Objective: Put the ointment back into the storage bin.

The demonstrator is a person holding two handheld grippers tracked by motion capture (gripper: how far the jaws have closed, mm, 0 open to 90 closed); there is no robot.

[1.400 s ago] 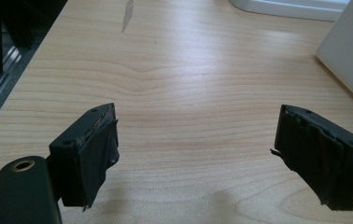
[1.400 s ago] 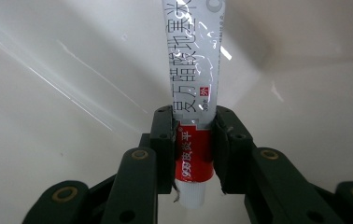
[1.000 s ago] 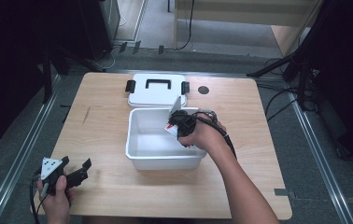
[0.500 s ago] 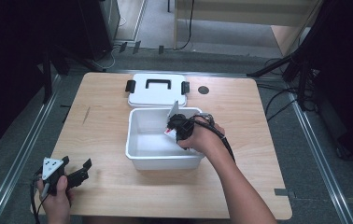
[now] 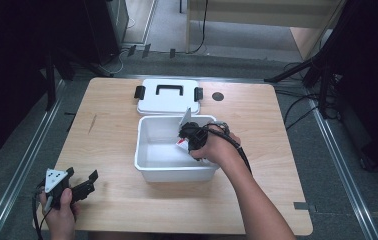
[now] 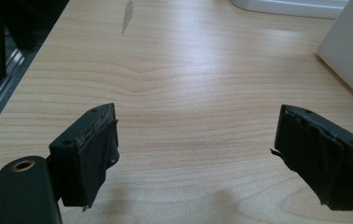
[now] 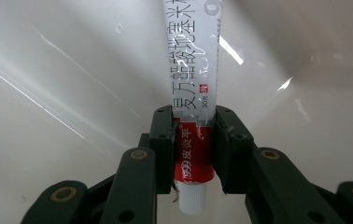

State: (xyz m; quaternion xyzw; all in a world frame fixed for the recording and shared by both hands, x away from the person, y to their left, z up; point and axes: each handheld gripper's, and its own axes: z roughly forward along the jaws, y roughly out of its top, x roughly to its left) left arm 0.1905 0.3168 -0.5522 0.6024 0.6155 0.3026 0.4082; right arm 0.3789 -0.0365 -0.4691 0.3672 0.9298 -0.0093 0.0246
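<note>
Here the lid (image 5: 168, 96) lies just behind the white bin (image 5: 149, 162), touching it.

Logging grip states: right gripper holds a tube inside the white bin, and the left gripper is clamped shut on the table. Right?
Not quite. The left gripper stands open with nothing between its jaws, as the left gripper view shows. The right gripper does hold the tube inside the white bin.

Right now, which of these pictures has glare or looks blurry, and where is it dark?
Right gripper view: bright streaks of glare cross the white plastic bin's wall behind the sharp red and silver ointment tube. Left gripper view: a pale sheen lies on the light wooden table, jaws crisp. High view: soft overall, the room around the table nearly black.
</note>
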